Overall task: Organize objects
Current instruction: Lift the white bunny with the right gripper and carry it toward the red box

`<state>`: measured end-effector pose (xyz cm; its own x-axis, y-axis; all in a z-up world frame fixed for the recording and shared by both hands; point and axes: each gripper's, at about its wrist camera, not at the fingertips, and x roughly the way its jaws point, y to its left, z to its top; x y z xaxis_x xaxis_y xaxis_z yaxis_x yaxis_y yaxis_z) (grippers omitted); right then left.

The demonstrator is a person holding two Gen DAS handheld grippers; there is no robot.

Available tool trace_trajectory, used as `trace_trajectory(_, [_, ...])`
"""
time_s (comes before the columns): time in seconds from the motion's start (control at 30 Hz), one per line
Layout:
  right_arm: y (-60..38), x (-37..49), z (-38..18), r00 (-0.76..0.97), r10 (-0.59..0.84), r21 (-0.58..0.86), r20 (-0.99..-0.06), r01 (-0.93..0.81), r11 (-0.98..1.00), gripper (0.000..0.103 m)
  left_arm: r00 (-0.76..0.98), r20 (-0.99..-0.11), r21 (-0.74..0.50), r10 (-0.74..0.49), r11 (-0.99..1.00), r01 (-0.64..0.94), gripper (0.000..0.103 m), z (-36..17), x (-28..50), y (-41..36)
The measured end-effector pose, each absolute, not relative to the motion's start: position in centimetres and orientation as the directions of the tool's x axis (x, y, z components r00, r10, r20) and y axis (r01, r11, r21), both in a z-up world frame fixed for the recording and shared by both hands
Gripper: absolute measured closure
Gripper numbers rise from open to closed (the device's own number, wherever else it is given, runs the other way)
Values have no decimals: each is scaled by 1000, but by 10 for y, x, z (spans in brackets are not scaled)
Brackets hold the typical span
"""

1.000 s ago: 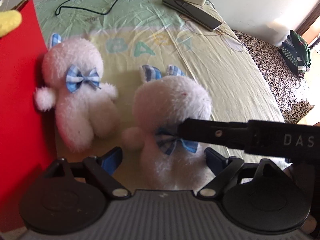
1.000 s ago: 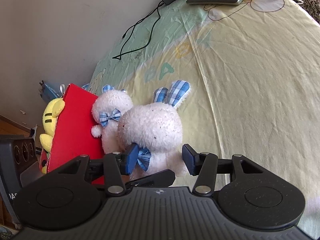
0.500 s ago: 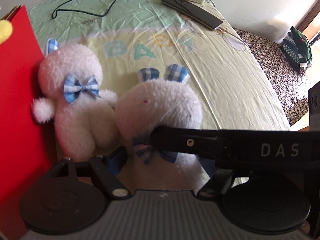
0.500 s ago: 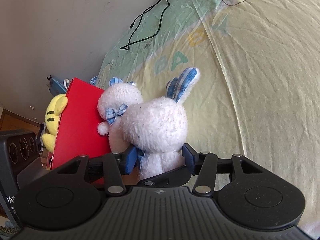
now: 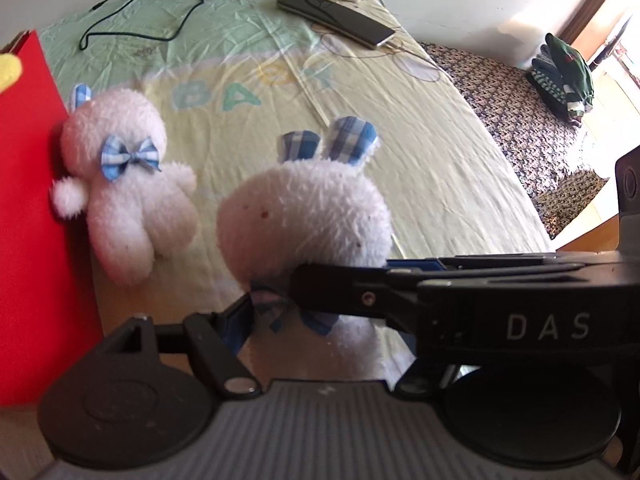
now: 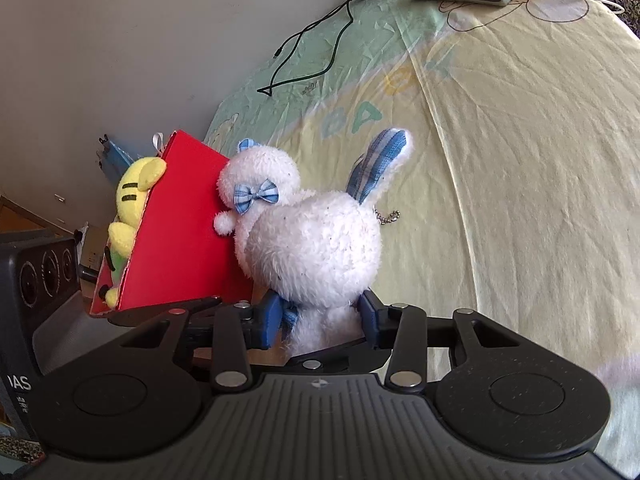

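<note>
The right gripper (image 6: 322,320) pinches the white rabbit plush (image 6: 314,258) at its neck and upper body, blue pads pressed into the fur on both sides just under the head. The plush is lifted off the bedsheet (image 6: 520,160), directly ahead of the fingers and close to the camera.

The left gripper (image 5: 320,320) sits right below the same toy. One blue pad shows beside the checked bow (image 5: 280,308), but the right tool's arm crosses over the other side, so I cannot tell whether it is spread or closed.

The plush's long axis runs away from the right gripper, head forward, checked ears (image 6: 380,164) pointing ahead and up toward the far end of the bed.

The likely trouble is the soft fur compressing: the grip is on a narrow, squashy neck, so the heavy head could sag or slip free. The two tools are also crowded together and could knock. The red bag (image 6: 176,232) stands ahead to the left, with a second rabbit plush (image 6: 260,176) leaning against its side, and swinging across could topple either.
</note>
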<state>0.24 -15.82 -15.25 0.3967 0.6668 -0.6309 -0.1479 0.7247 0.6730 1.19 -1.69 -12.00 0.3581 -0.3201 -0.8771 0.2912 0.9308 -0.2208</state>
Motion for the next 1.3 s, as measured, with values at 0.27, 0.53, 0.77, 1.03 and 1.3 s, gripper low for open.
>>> trace_trajectory(0.27, [-147, -28, -139, 414, 656, 653, -631, -174, 737, 59, 377, -865, -220, -331, 925, 309, 29, -107, -21, -10])
trace_trajectory(0.53, [-127, -52, -124, 415, 658, 646, -628, -192, 738, 59, 401, -851, -206, -339, 918, 338, 29, -92, -49, 9])
trace_trajectory(0.77, [-103, -70, -103, 449, 647, 619, -616, -233, 750, 59, 432, -828, -202, -357, 909, 365, 29, -74, -67, 33])
trace_trajectory(1.03, [-76, -85, -70, 527, 625, 572, -576, -286, 769, 59, 493, -775, -196, -395, 892, 407, 29, -41, -79, 60])
trace_trajectory(1.3, [-48, -90, -41, 587, 625, 554, -515, -328, 765, 59, 561, -710, -192, -425, 884, 427, 29, -8, -85, 94])
